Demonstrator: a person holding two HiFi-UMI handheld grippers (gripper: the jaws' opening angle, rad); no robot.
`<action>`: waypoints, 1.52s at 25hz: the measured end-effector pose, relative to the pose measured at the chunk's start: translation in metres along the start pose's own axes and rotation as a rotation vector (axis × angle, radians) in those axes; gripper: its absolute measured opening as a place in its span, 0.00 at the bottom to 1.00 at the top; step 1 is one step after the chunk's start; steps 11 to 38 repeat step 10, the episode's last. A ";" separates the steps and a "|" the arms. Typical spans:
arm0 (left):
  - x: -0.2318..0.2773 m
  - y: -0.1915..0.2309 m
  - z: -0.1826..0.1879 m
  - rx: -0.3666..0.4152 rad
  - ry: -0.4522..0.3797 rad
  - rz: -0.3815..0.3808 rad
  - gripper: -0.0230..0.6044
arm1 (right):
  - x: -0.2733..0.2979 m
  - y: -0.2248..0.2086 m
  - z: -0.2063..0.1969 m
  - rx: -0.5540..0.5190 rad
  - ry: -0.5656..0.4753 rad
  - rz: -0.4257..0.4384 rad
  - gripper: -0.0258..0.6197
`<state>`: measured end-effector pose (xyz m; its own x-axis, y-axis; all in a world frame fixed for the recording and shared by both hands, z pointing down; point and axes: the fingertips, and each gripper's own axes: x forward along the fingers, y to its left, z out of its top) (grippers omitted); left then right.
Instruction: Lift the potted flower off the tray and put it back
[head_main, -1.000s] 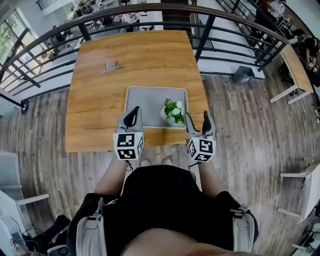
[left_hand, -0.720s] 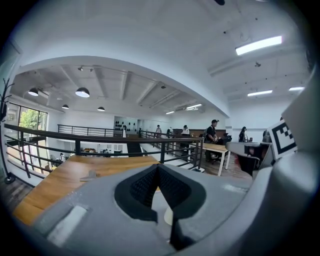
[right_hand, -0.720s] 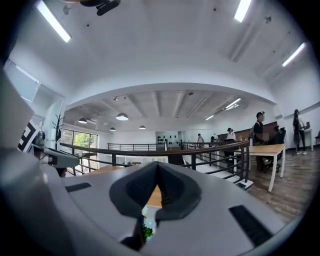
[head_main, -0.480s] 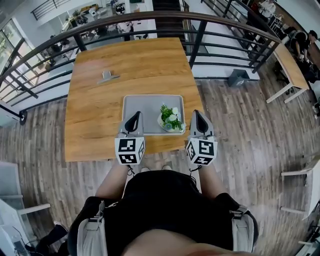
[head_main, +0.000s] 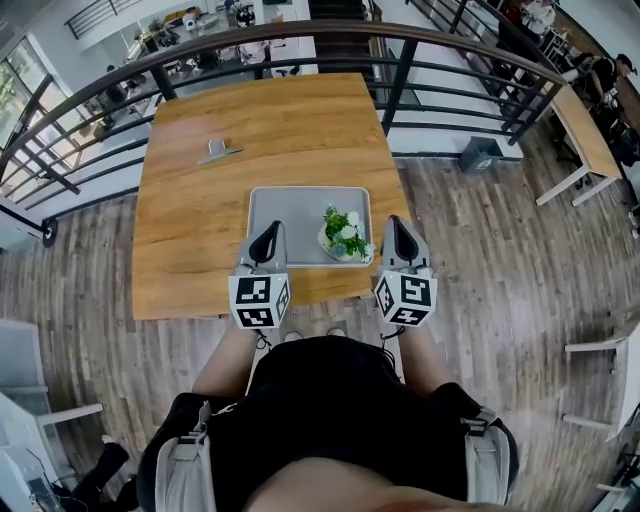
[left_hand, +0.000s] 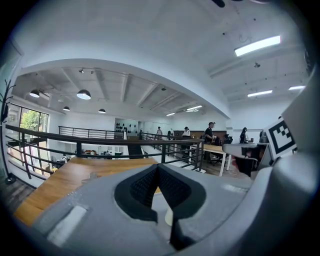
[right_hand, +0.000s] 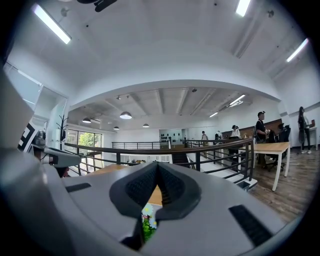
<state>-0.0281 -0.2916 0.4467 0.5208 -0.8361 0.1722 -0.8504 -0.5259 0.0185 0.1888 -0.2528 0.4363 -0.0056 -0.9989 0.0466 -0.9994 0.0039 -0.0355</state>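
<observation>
The potted flower (head_main: 345, 237), white blooms and green leaves in a pale pot, stands at the right side of the grey tray (head_main: 290, 215) on the wooden table (head_main: 260, 120). My right gripper (head_main: 392, 223) hovers just right of the pot, apart from it, jaws shut and empty. My left gripper (head_main: 271, 227) hangs over the tray's near left corner, also shut on nothing. In the right gripper view the jaws (right_hand: 157, 165) meet at their tips, and the flower (right_hand: 148, 222) shows low through the slit below them. The left gripper view shows its jaws (left_hand: 157, 168) closed together.
A small metal clip (head_main: 217, 151) lies on the table's far left. A black railing (head_main: 300, 35) curves round the table's far side. Wooden floor (head_main: 480, 250) lies to the right, where another table (head_main: 585, 130) stands. People stand in the distance (right_hand: 260, 127).
The right gripper's jaws have closed from open and it has risen beside the pot. The flower stays on the tray. The left gripper has hardly moved.
</observation>
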 end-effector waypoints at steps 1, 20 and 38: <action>0.000 0.000 0.000 0.000 0.001 0.000 0.05 | 0.000 0.000 0.000 0.001 0.001 0.000 0.03; -0.003 -0.004 -0.001 0.003 -0.001 0.003 0.05 | -0.002 0.000 -0.004 0.009 0.007 0.010 0.03; -0.003 -0.004 -0.001 0.003 -0.001 0.003 0.05 | -0.002 0.000 -0.004 0.009 0.007 0.010 0.03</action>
